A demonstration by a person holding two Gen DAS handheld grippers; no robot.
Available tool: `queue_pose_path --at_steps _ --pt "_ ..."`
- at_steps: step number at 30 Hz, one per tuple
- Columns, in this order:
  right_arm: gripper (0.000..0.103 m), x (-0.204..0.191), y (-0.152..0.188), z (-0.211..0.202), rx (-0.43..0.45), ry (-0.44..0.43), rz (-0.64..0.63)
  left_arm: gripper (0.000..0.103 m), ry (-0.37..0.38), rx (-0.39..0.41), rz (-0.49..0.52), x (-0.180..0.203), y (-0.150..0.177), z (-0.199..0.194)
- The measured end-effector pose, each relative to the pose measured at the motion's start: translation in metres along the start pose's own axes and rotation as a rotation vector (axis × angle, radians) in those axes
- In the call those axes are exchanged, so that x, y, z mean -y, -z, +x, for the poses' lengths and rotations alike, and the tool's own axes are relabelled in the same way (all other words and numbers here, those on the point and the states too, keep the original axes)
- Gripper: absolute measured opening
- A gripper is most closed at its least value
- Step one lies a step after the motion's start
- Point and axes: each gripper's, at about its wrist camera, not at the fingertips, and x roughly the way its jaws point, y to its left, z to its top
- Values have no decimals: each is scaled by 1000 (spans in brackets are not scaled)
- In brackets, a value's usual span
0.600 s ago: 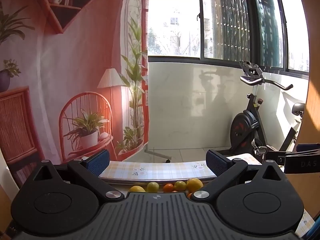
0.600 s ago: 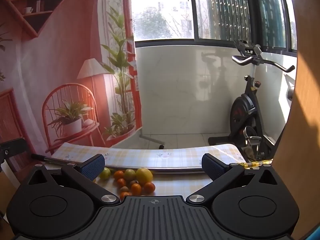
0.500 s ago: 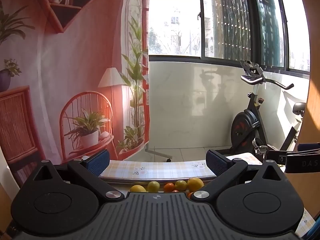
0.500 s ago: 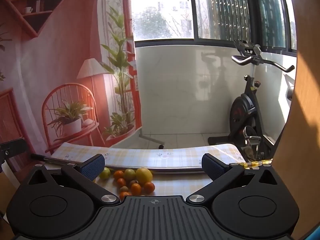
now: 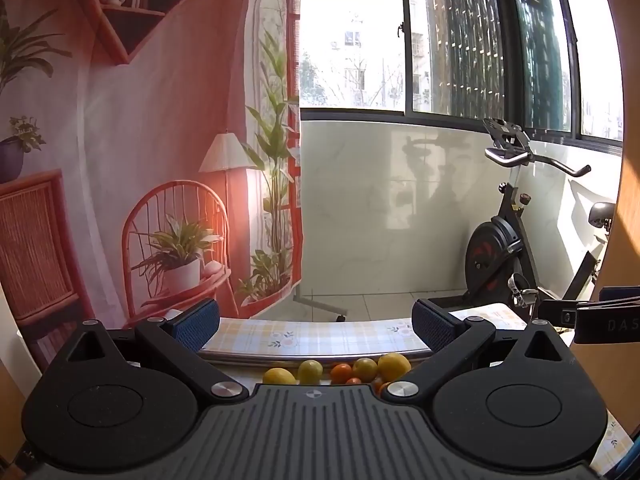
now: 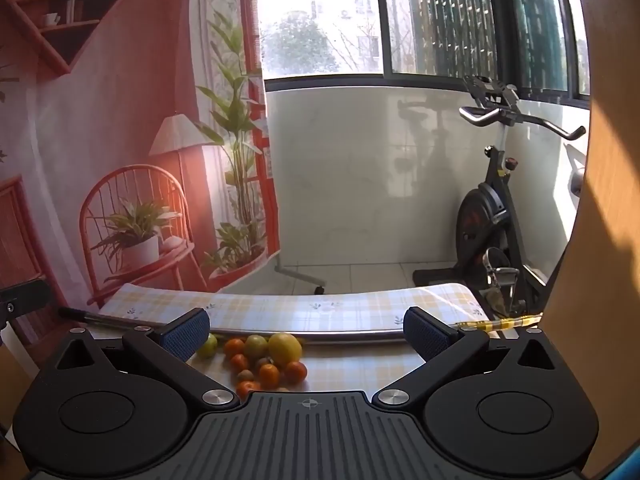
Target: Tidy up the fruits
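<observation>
A cluster of small fruits lies on a table with a yellow checked cloth [image 6: 352, 364]. In the right wrist view a large yellow lemon [image 6: 285, 349] sits among several oranges [image 6: 269, 374] and a green fruit [image 6: 256, 346]. The left wrist view shows the same pile low in frame: a lemon [image 5: 394, 366], a yellow-green fruit [image 5: 310, 371] and an orange [image 5: 341, 372]. My left gripper [image 5: 316, 325] is open above the pile, holding nothing. My right gripper [image 6: 306, 332] is open too, with the pile below its left finger. The right gripper's body [image 5: 600, 316] shows at the left view's right edge.
A metal bar [image 6: 352, 336] crosses the table behind the fruit, with a raised checked panel [image 6: 312, 310] beyond it. Past the table stand a printed backdrop [image 5: 140, 160] and an exercise bike [image 5: 504, 248]. A wooden panel [image 6: 600, 280] rises at the right.
</observation>
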Motion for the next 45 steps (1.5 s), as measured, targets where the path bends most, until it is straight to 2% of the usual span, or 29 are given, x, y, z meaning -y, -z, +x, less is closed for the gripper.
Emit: queue_pose_path --at_steps 15,45 --pt "103 -3 3 -4 14 16 -2 103 10 4 -29 -5 0 -4" --pt "103 -4 4 -7 30 17 6 103 25 27 -26 -8 0 -4"
